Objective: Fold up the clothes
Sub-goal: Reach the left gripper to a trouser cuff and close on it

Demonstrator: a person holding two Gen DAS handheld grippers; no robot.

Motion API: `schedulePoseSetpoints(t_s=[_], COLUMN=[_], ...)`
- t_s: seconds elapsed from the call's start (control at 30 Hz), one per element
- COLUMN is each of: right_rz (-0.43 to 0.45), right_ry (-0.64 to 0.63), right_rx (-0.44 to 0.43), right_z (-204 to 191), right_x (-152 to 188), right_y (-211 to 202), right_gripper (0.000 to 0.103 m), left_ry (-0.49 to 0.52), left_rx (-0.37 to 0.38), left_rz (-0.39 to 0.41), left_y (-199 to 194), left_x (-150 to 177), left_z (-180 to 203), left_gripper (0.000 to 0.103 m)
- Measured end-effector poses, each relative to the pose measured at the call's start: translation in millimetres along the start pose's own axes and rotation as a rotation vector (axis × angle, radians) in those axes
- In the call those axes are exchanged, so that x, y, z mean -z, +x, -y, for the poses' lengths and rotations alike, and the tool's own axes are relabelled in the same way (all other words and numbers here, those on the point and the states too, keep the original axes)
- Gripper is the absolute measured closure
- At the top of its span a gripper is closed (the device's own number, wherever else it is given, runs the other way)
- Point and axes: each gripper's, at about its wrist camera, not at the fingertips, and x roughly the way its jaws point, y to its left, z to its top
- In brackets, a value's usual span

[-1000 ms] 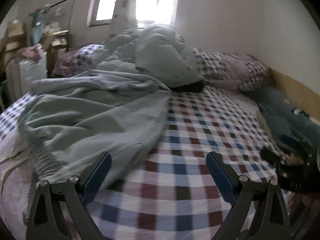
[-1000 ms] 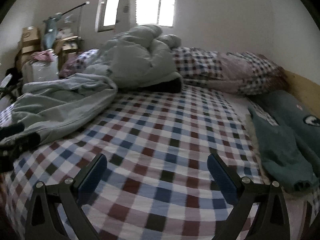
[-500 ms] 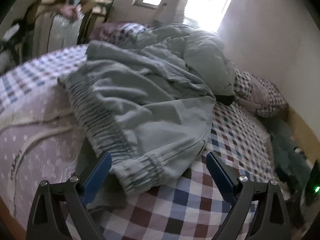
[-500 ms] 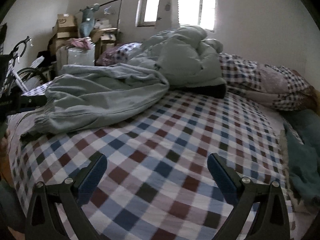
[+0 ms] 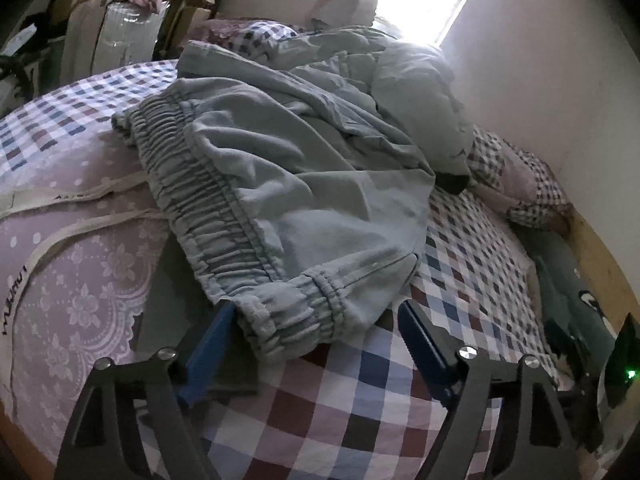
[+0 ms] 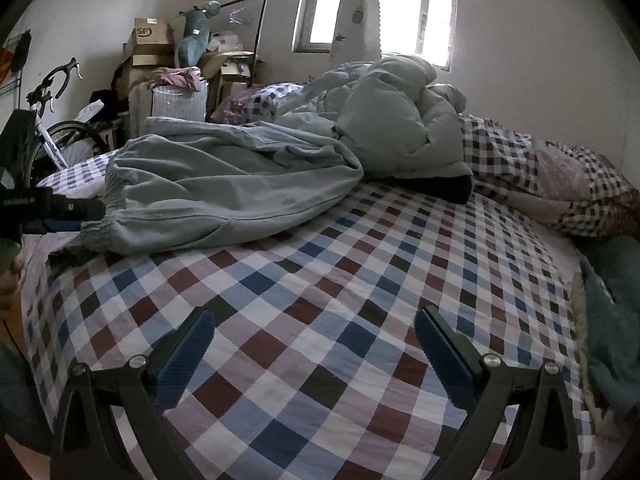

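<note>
Left wrist view shows the left gripper (image 5: 316,344) low over the bed, its blue-padded fingers (image 5: 208,344) apart and straddling the gathered elastic cuff (image 5: 296,320) of a pair of pale grey-green cotton trousers (image 5: 304,184). The jaws have just been closing, and the cuff lies between them, though the pads do not yet seem to press on the cloth. The trousers sprawl crumpled across the blue, red and white checked bedsheet (image 5: 360,408), their wide ruched waistband (image 5: 200,184) running along the side nearest a lilac floral quilt (image 5: 72,280). Behind them a pale green padded duvet (image 5: 416,92) is heaped toward the window.

From the right wrist view, the right gripper (image 6: 316,356) hovers over bare checked sheet with its fingers spread wide and nothing between them; the trousers lie well apart from it, toward the left of that picture. A dark teal garment (image 6: 612,320) waits at the bed's right edge.

I judge this the opening step: taking hold of the first garment before spreading it flat. Next, the left fingers need to shut firmly on the cuff, catching both layers of cloth without pinching the sheet below. The right gripper then needs a second hold, likely on the waistband or the other leg, so the trousers can be drawn out straight.
</note>
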Motion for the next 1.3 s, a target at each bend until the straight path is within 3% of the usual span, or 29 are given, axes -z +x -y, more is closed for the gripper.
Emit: schedulePoseSetpoints(t_s=[0.13,0.2,0.4,0.67,0.97,1.0,1.03,1.1,1.3], right_rz=[0.003,0.003,-0.005,-0.017,-0.012,-0.011,-0.011,-0.008,0.01], right_ry=[-0.005,-0.007,-0.004,-0.016,-0.035,-0.036,-0.036,-0.037,-0.062], right_rx=[-0.009,-0.011,-0.009,-0.015,-0.041,-0.043,-0.046,-0.053,-0.093], right_z=[-1.3,-1.4,-0.1,-2.2,-9.5,-9.7,-9.9,-10.9,-16.2], right_x=[0.4,0.6,1.7,3.5,4.5,4.4,4.3,4.2,2.6], right_y=[-1.4,-1.2,1.3,5.5,4.2,4.1,4.0,3.2,-1.7], right_gripper=[0.001,0.0,0.001,0.001,0.001,0.001,0.001,0.001,0.001], left_ry=[-0.019,-0.02,-0.05,0.106,-0.025,-0.036,-0.042,-0.045,0.017], left_rx=[-0.011,-0.009,0.014,0.007,0.13,0.146,0.163,0.178,0.208], left_rz=[-0.007,-0.017,-0.056,-0.014,-0.011,-0.015,-0.017,-0.025,-0.027], left_y=[-0.9,-2.1,2.2,1.7,11.4,12.2,11.6,8.2,-19.2], left_x=[-0.6,0.2,2.4,-3.1,-30.1,-31.3,-32.2,-31.6,-18.6], left_z=[-5.8,-6.9,-11.7,12.7,-8.9,-10.4,-11.2,-11.2,-2.0], left_gripper=[0.039,0.041,0.041,0.041,0.041,0.046,0.068,0.091,0.095])
